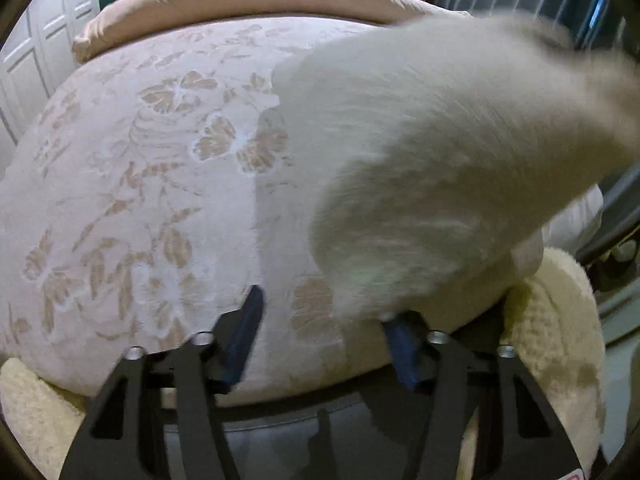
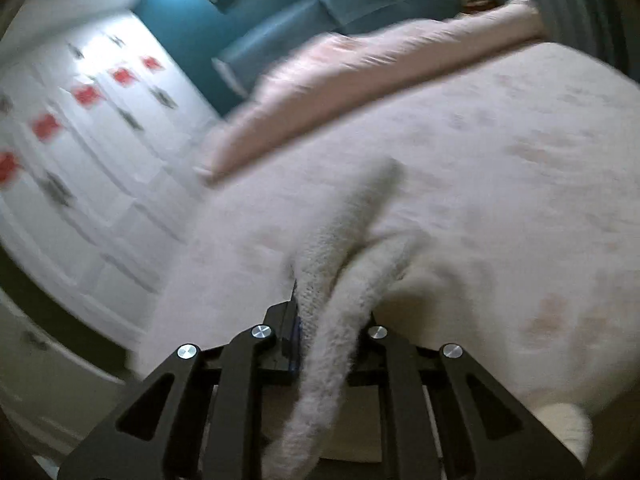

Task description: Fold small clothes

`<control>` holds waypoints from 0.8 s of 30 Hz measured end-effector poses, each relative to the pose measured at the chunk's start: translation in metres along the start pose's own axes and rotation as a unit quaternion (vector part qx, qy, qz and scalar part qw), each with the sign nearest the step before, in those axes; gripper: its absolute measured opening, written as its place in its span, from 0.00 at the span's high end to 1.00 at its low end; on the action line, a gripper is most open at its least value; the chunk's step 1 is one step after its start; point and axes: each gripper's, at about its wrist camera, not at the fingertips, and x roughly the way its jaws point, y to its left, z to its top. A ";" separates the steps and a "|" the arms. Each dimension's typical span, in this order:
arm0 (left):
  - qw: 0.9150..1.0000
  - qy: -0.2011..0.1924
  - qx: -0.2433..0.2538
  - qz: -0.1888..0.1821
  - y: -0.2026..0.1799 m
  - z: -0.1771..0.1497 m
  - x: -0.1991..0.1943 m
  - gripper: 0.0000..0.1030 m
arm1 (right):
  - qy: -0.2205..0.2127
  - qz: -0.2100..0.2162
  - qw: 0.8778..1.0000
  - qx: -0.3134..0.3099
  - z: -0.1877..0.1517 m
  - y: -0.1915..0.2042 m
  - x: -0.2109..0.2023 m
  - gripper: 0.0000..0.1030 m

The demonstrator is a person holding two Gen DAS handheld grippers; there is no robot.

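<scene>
A white fuzzy knit garment [image 1: 420,168] hangs lifted and motion-blurred over the right half of the left wrist view, above the floral pink bedspread [image 1: 140,168]. My left gripper [image 1: 324,320] is open; its blue-padded fingers stand wide apart, the right pad [image 1: 402,356] partly hidden under the garment's lower edge. In the right wrist view my right gripper [image 2: 324,316] is shut on a bunched strip of the same white garment [image 2: 340,256], which runs between the fingers and hangs down toward the camera.
A folded pink quilt [image 1: 248,4] lies along the bed's far side, also in the right wrist view [image 2: 360,72]. A cream fleece blanket [image 1: 556,332] lies at the near bed edge. White wardrobe doors [image 2: 80,128] stand left, a teal headboard [image 2: 320,12] behind.
</scene>
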 end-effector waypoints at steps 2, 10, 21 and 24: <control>1.000 0.017 -0.007 -0.004 0.000 0.003 0.011 0.55 | 0.060 -0.070 0.996 0.005 -0.020 -0.032 0.037 0.87; 0.999 0.032 -0.001 0.007 -0.010 0.003 0.008 0.57 | 0.069 -0.100 0.991 0.049 -0.041 -0.063 0.044 0.77; 0.998 -0.058 -0.022 -0.015 -0.015 0.027 -0.063 0.57 | 0.035 0.016 0.999 -0.002 -0.038 0.010 -0.007 0.76; 0.998 -0.043 -0.042 -0.006 -0.010 0.034 -0.054 0.57 | 0.102 0.001 0.993 -0.060 -0.061 0.041 0.045 0.76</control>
